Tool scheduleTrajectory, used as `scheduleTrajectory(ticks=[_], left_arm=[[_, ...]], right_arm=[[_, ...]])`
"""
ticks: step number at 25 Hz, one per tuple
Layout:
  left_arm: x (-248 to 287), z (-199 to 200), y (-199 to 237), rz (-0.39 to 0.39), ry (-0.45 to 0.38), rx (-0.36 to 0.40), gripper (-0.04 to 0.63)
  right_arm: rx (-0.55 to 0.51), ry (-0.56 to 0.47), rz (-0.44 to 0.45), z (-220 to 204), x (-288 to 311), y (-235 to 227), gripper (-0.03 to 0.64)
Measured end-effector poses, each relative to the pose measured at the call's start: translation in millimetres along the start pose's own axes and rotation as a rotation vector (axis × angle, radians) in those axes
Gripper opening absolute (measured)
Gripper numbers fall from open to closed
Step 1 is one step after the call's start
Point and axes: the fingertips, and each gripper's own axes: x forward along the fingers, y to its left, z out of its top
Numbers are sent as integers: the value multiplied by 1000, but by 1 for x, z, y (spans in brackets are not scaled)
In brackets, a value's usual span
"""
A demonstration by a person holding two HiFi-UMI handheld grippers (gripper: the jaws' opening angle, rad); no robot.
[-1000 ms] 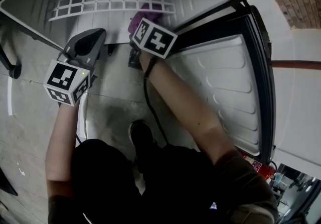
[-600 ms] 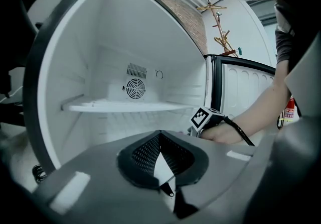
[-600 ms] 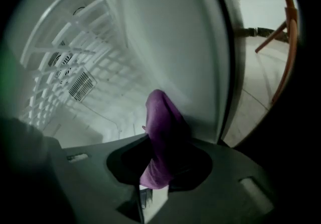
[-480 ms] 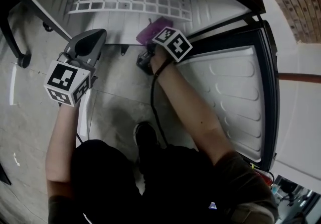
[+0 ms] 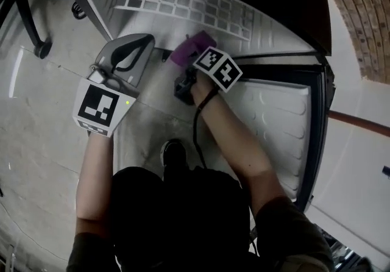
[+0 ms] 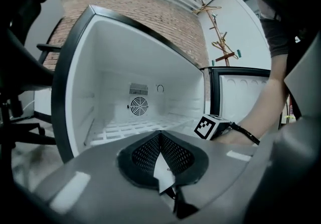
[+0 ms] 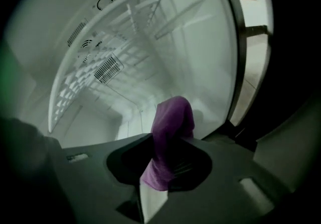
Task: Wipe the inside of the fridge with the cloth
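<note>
The small fridge (image 5: 122, 2) stands open on the floor, its white inside and wire shelf (image 5: 183, 2) in plain sight. My right gripper (image 5: 192, 62) is shut on the purple cloth (image 5: 194, 45) and reaches in over the front lip, just before the wire shelf. In the right gripper view the cloth (image 7: 170, 132) sticks up from between the jaws of the right gripper (image 7: 163, 157), close to the white fridge floor (image 7: 125, 102). My left gripper (image 5: 135, 44) hovers outside the opening, shut and holding nothing. The left gripper (image 6: 160, 142) faces the back wall fan (image 6: 138, 105).
The fridge door (image 5: 277, 136) is swung open to the right, its white moulded liner facing up. A black chair base (image 5: 36, 33) stands at the left on the grey tile floor (image 5: 36, 130). A brick wall (image 5: 359, 14) runs at the far right. The person's shoe (image 5: 173, 153) is below the opening.
The head view has swung, so the fridge sits higher and more to the right. My right gripper with the cloth has moved slightly right along the fridge's front. The left gripper stays outside.
</note>
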Motion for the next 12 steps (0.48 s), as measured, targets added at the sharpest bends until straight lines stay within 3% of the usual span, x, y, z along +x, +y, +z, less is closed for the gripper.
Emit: scheduleTrajectory(ticks=[5, 12], left_arm=[[-29, 26, -9, 91, 49, -71, 17], [-86, 60, -38, 185, 136, -221, 17]], right_arm=[[-27, 77, 16, -6, -52, 23, 75], [-198, 106, 39, 8, -142, 64, 75]])
